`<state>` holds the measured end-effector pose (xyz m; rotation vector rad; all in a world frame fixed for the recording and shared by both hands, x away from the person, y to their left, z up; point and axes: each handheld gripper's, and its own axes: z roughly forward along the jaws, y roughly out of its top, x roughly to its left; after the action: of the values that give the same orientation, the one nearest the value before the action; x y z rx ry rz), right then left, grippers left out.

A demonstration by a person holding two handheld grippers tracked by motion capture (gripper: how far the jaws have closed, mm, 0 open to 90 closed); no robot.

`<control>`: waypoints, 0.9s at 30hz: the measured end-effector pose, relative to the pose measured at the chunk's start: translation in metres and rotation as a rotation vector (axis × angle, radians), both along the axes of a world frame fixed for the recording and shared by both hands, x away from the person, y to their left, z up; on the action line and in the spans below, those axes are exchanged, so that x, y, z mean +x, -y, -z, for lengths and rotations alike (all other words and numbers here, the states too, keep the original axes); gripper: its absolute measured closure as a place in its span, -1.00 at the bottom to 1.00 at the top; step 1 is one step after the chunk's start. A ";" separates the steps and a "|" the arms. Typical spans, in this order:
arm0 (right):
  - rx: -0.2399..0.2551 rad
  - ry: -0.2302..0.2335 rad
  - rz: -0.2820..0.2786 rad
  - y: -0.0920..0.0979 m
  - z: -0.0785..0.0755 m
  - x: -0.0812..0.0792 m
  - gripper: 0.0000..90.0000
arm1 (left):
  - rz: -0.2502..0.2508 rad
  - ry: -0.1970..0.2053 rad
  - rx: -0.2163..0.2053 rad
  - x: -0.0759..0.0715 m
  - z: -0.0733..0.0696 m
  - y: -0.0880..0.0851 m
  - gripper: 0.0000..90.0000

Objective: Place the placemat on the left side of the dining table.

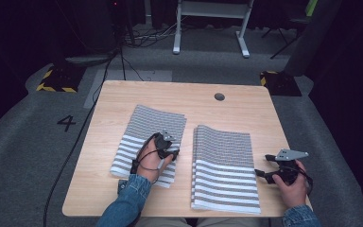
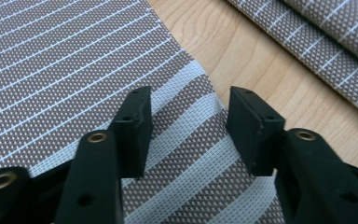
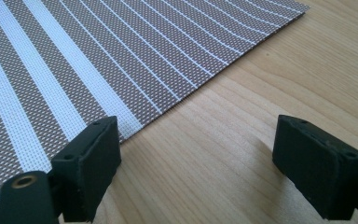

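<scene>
Two brown woven mats with white stripes lie on a light wooden table (image 1: 123, 94). On the left mat (image 1: 146, 130) rests my left gripper (image 1: 174, 149), held at that mat's right edge. In the left gripper view the left gripper (image 2: 189, 100) has its jaws partly apart over the mat (image 2: 74, 60), whose striped edge lies between them with no pad pressing on it. My right gripper (image 1: 263, 165) sits low beside the right edge of the right mat (image 1: 224, 165). Seen from the right gripper view, the right gripper (image 3: 198, 128) is wide open, one jaw over the mat (image 3: 74, 60) and one over bare wood.
A strip of bare wood (image 2: 242, 46) separates the two mats. A round cable hole (image 1: 220, 97) sits near the table's far edge. A black cable (image 1: 71, 156) runs along the floor at the left, and a white desk frame (image 1: 208, 28) stands behind.
</scene>
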<state>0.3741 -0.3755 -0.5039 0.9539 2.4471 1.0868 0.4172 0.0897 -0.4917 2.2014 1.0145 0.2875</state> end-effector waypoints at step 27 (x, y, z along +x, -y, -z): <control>-0.002 -0.001 0.001 0.000 0.000 0.000 -0.66 | 0.113 0.061 -0.018 -0.038 -0.042 -0.028 0.92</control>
<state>0.3741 -0.3756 -0.5037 0.9545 2.4477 1.0840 0.3794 0.1181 -0.4497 2.2108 0.8530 0.2903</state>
